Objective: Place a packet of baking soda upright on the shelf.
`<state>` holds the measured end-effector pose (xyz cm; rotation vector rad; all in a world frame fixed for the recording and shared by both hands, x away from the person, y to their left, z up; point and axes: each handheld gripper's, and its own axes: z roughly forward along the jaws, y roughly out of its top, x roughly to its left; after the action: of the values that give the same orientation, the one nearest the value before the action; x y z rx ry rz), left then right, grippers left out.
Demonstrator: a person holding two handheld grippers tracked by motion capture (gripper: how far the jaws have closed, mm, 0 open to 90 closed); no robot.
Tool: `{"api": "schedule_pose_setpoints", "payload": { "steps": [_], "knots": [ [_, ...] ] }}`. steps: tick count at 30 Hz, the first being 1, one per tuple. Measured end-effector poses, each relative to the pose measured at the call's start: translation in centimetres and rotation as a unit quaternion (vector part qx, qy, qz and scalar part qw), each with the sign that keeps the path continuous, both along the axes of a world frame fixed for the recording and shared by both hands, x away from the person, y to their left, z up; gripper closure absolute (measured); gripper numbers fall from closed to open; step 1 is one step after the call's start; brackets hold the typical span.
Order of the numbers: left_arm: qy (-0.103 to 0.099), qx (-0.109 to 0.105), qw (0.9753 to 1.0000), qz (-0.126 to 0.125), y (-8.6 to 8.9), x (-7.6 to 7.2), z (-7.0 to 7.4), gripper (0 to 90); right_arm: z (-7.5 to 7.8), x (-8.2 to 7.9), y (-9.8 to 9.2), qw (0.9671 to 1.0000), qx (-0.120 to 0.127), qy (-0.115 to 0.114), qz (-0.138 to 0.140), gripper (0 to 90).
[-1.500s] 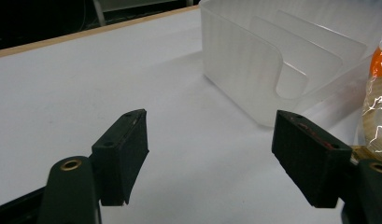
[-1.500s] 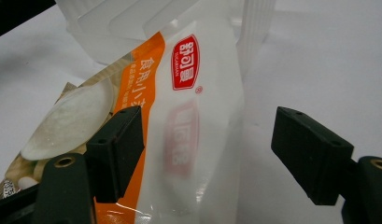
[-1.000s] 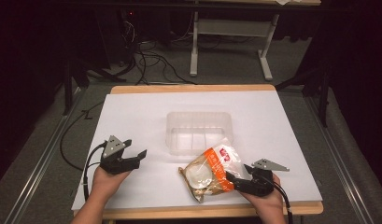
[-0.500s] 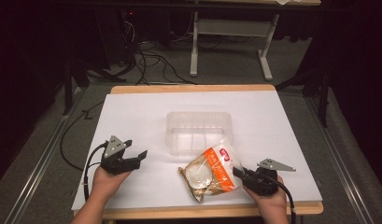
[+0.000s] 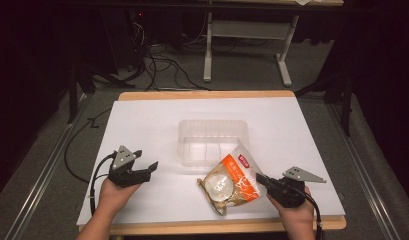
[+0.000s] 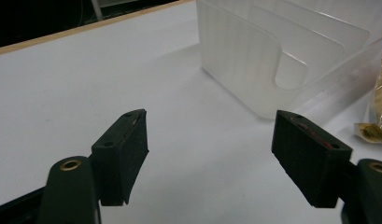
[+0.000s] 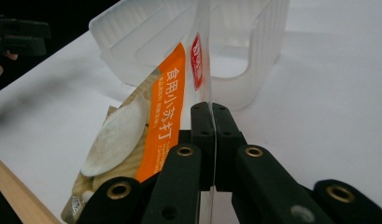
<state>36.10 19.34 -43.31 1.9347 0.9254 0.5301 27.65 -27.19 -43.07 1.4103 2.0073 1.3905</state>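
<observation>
Right gripper view shows the right gripper [image 7: 212, 140] with jaws pressed together on the clear edge of the orange snack bag [image 7: 146, 135], which rests on the white table [image 7: 328, 93]. Just beyond the bag stands the clear plastic container [image 5: 212, 140]. Well off to the side, the left gripper [image 5: 142, 167] hovers with jaws wide apart, holding nothing.

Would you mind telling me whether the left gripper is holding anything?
No, the left gripper has its jaws wide apart with only bare white table between them.
</observation>
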Motion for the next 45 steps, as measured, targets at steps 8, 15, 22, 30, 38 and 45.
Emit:
{"api": "schedule_pose_setpoints", "payload": {
  "steps": [8,15,22,30,38,45],
  "knots": [
    [0.0,-0.001,1.0,0.0,0.1,0.0,0.0,27.5,1.4,-0.4,-2.5,0.9987,0.007,-0.031,-0.04,90.0],
    [0.0,-0.001,1.0,-0.001,0.1,0.0,0.0,27.5,2.4,-1.0,-5.4,0.9948,0.023,-0.052,-0.084,90.0],
    [-0.001,0.0,1.0,-0.002,0.0,0.0,0.0,27.5,3.2,-1.5,-7.3,0.9898,0.029,-0.073,-0.118,90.0],
    [0.0,0.001,1.0,0.0,-0.1,0.1,-0.1,27.6,4.1,-1.2,-8.5,0.9816,0.011,-0.104,-0.16,90.0],
    [0.0,0.005,1.0,-0.003,-0.1,0.1,-0.1,27.6,5.0,-1.0,-8.4,0.9758,0.026,-0.124,-0.178,90.0],
    [0.0,0.006,1.0,-0.001,-0.1,0.1,-0.1,27.6,6.2,-0.6,-5.6,0.9779,0.014,-0.146,-0.149,90.0]
  ]
}}
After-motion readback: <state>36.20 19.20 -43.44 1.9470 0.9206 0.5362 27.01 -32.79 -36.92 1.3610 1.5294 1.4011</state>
